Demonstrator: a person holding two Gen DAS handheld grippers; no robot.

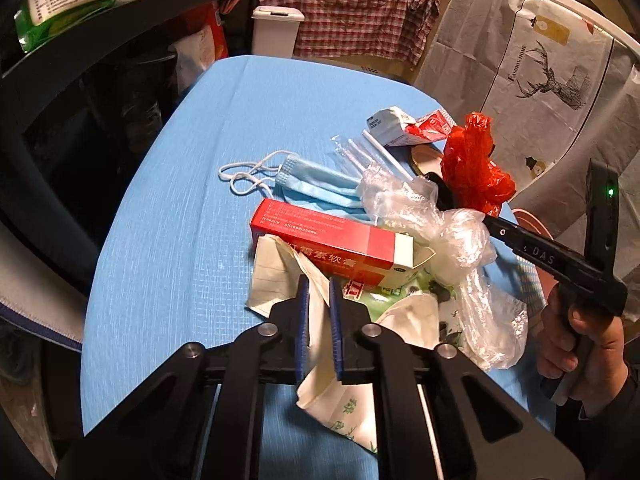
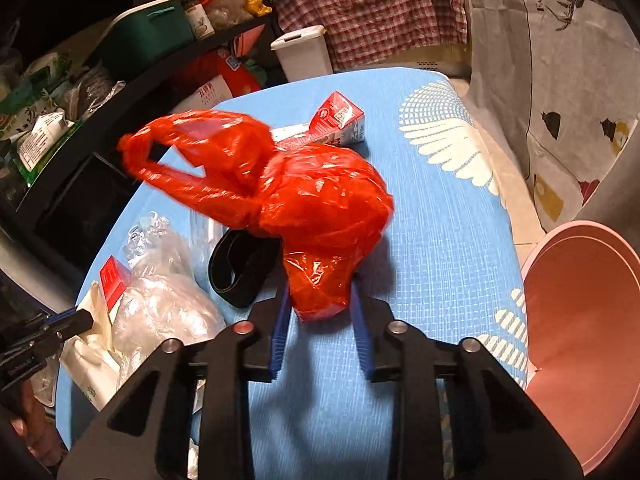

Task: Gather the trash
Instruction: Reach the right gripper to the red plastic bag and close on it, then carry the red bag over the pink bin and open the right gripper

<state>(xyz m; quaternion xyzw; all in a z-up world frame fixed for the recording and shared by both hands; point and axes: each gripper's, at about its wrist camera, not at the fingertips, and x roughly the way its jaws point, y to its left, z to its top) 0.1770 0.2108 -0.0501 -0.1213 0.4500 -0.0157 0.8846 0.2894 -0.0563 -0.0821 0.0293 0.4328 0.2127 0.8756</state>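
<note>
1. Trash heap on the blue woven-texture tablecloth [image 1: 168,208]: crinkled clear plastic film [image 1: 436,232], pleated blue face mask [image 1: 316,188], rigid red-white carton [image 1: 332,240], creased cream paper wrapper [image 1: 320,360].
2. Left gripper [image 1: 319,292]: blue ribbed pads nearly together, pinching the paper wrapper; the sheet runs up between them and hangs out below.
3. Right gripper [image 2: 320,304]: pads clamped on the lower tail of the glossy, wrinkled red plastic bag [image 2: 320,192]; bag bulk and handles ahead of the tips.
4. Smooth pink bin [image 2: 580,332] just beside the table's right edge.
</note>
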